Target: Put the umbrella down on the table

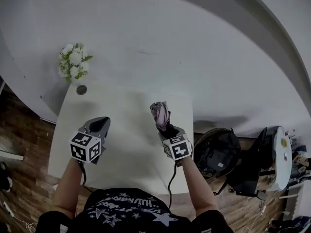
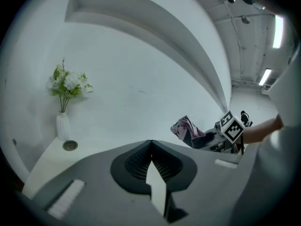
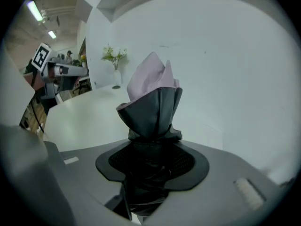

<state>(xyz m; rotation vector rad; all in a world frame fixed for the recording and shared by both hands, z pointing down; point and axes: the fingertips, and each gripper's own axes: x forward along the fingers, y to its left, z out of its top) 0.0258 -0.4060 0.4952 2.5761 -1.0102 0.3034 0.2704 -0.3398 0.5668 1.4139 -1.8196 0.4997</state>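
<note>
White rectangular table (image 1: 126, 149) lies beneath both grippers. Over its right side, the right gripper (image 1: 167, 129) is clenched on a folded black-and-pink fabric umbrella (image 1: 161, 114), held above the tabletop. Over its left side, the left gripper (image 1: 98, 125) hangs pinched together, empty. White flowers (image 1: 74, 64) stand at its far-left corner.

Surface: white rectangular table (image 1: 127, 132)
Far left corner: white vase of white flowers (image 1: 74, 64)
Beside vase: small round grey disc (image 1: 81, 89)
</note>
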